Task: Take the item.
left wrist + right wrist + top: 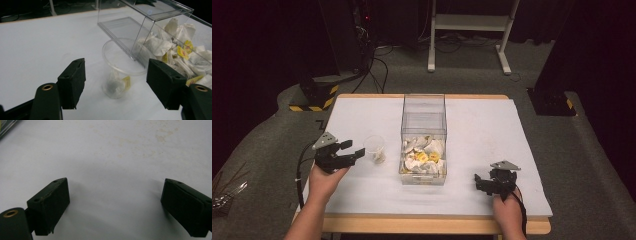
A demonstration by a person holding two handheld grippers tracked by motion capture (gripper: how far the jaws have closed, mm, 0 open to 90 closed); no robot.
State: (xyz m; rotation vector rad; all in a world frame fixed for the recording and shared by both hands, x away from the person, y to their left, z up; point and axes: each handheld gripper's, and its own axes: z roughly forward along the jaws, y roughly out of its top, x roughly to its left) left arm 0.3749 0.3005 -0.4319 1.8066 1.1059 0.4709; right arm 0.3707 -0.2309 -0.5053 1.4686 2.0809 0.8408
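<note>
A clear plastic cup (pixel 124 67) with one teabag (pixel 117 85) inside stands upright on the white table (pixel 492 130), just left of a clear plastic box (pixel 424 127) of teabags. The left gripper (pixel 115 82) faces it — jaws wide, holding nothing. The right gripper (pixel 482 181) rests apart at the table's near right — jaws spread, empty.

Cup (pixel 375 148) with tea bag (pixel 379 157) just left of the box (pixel 424 137).
</note>
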